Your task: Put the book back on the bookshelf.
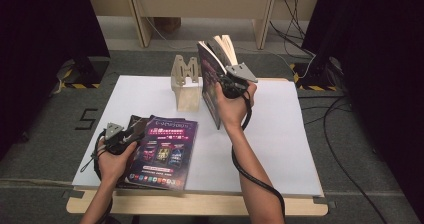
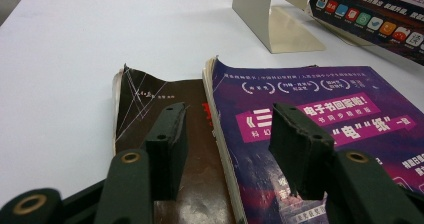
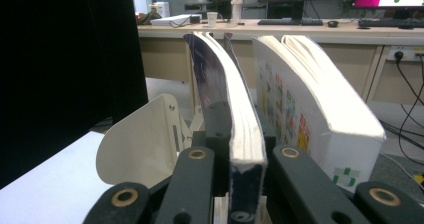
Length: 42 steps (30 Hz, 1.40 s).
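Standing upright, book (image 3: 245, 134) clamped in right hand-held gripper (image 3: 240, 174), beside bookend (image 3: 145, 144)

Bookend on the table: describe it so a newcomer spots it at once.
On the white table sheet, look to the far edge, left of the raised right gripper. The bookend stands there: a pale beige L-shaped stand, upright, unlike the flat purple magazine lying near the front.
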### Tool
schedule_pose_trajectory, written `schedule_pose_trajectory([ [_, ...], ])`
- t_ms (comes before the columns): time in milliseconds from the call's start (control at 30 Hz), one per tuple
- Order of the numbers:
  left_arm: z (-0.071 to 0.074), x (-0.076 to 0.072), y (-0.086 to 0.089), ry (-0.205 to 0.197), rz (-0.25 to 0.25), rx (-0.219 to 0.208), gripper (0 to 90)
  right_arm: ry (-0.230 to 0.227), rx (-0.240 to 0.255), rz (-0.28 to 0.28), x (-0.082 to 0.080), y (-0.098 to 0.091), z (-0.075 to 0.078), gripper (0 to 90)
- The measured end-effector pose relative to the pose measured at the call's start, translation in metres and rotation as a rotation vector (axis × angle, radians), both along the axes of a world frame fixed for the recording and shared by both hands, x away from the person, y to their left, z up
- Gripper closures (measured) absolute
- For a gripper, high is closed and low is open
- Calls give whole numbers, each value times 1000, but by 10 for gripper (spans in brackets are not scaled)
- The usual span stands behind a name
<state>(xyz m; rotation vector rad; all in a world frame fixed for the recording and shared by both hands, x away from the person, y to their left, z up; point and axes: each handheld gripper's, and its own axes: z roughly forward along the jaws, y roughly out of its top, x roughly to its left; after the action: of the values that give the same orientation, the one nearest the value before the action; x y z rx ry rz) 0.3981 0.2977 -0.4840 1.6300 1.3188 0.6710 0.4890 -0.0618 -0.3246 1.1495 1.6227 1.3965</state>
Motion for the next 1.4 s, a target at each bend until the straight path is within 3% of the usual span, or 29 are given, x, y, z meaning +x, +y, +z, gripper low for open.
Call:
schedule_pose_trajectory([
  [1400, 1, 0, 1, 0, 0, 1, 482, -35, 8, -45, 21, 14, -1, 847],
])
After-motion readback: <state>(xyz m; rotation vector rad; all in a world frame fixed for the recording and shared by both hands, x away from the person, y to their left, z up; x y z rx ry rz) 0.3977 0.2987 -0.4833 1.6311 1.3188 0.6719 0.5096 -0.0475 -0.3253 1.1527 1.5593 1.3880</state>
